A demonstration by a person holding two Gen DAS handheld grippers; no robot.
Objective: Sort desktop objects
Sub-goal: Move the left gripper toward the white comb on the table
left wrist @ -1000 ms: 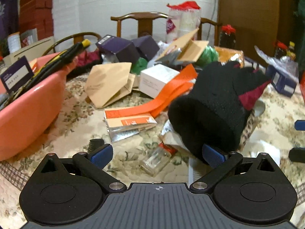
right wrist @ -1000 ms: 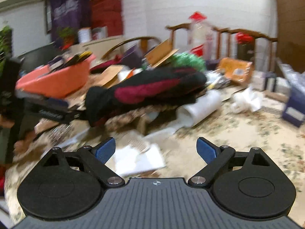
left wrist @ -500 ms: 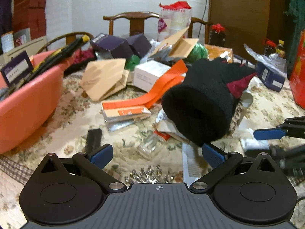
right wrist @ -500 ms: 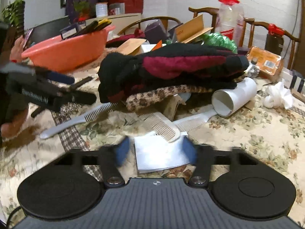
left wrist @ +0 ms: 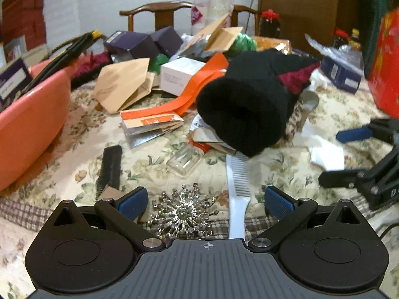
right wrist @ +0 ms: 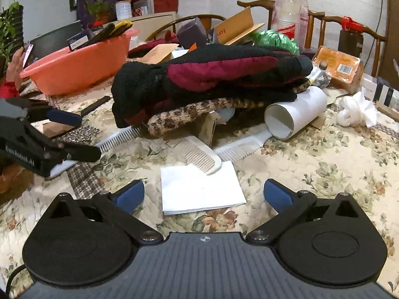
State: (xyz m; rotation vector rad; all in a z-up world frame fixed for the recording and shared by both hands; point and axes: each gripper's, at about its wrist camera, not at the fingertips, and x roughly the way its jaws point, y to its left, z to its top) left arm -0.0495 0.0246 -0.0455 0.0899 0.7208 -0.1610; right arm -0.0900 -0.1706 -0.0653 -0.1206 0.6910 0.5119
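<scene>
My left gripper [left wrist: 205, 203] is open and empty, low over a silver rhinestone brooch [left wrist: 183, 211] and the handle of a white comb [left wrist: 238, 194]. A black comb [left wrist: 109, 168] and a small clear bottle [left wrist: 185, 159] lie just ahead. A black and maroon glove [left wrist: 249, 102] lies on the pile beyond. My right gripper [right wrist: 203, 195] is open and empty over a white paper square [right wrist: 202, 189], with a cream comb [right wrist: 197, 154] just past it. The glove [right wrist: 212, 77] and a leopard-print cloth [right wrist: 189, 115] lie behind. The left gripper also shows in the right wrist view [right wrist: 72, 137].
A pink basin [left wrist: 30, 119] with black and yellow items stands at the left. Boxes, brown paper bags, an orange strip [left wrist: 199, 84] and a white tube [right wrist: 296, 114] crowd the flowered tablecloth [right wrist: 324, 174]. A crumpled tissue [right wrist: 356, 109] and chairs are at the back.
Both grippers have drawn back toward the near table edge. The brooch and white comb came into the left view. The right gripper narrowed and then reopened.
</scene>
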